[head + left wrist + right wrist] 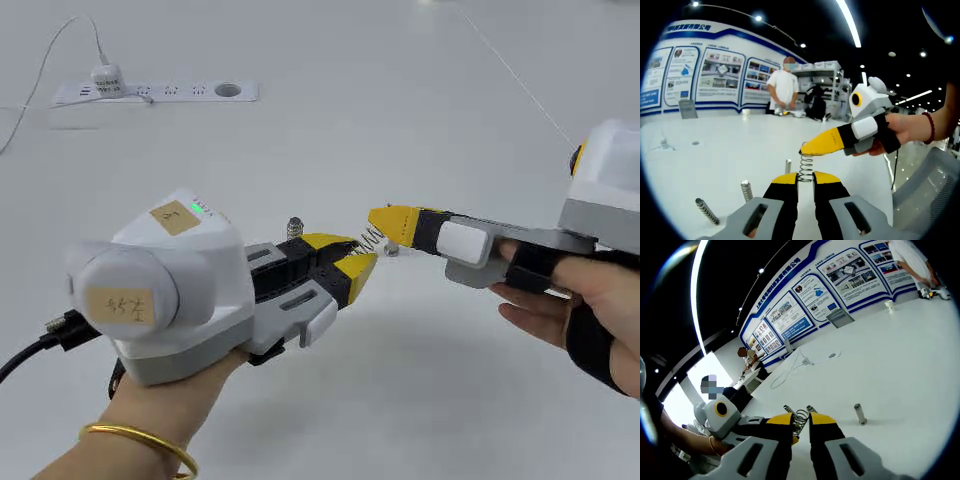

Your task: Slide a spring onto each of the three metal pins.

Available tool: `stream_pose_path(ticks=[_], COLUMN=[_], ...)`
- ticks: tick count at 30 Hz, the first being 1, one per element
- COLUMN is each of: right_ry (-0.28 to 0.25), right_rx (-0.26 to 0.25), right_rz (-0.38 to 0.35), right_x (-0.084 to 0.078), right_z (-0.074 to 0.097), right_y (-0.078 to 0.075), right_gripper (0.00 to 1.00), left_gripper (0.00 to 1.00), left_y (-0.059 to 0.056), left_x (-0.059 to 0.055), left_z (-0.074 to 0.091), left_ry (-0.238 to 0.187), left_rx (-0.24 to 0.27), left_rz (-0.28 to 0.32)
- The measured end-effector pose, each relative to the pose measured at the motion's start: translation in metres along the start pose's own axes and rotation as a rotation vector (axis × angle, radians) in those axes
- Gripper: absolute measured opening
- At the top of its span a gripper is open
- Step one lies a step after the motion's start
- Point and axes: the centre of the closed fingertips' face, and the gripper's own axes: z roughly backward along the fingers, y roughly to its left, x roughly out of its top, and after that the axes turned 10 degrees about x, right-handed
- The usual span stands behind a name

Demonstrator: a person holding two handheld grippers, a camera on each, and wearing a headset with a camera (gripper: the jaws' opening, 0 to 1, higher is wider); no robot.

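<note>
Your left gripper (pixel 346 259) and right gripper (pixel 384 217) each clamped one end of the spring (pixel 372 238), its long axis running tip to tip.

A small steel coil spring (pixel 805 167) is off the counter, one end between the yellow tips of the left tongs (pixel 805 176), the other at the tip of the right tongs (pixel 807 149). Just behind it a short bare metal pin (pixel 788 166) stands upright on the white counter (pixel 730 145). Further left, a coil-wrapped pin (pixel 746 190) stands upright, and a second coil-wrapped pin (pixel 706 211) leans beside it.
</note>
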Motion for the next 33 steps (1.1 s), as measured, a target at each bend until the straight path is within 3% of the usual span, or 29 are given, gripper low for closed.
stream_pose_path(ticks=[12, 25, 33], right_ry=[-0.006, -0.028, -0.026], right_rx=[0.003, -0.035, -0.066], right_rz=[0.022, 0.083, 0.178], right_x=[0.003, 0.014, 0.024], right_z=[-0.003, 0.002, 0.004], right_y=[0.001, -0.008, -0.014], right_gripper=[0.12, 0.12, 0.12], left_gripper=[0.12, 0.22, 0.33], left_y=[0.004, 0.016, 0.026], left_x=[0.001, -0.010, -0.013], left_z=[0.001, 0.007, 0.016], left_ry=[0.008, 0.088, 0.126], left_rx=[0.013, 0.062, 0.106], left_rz=[0.001, -0.022, -0.044])
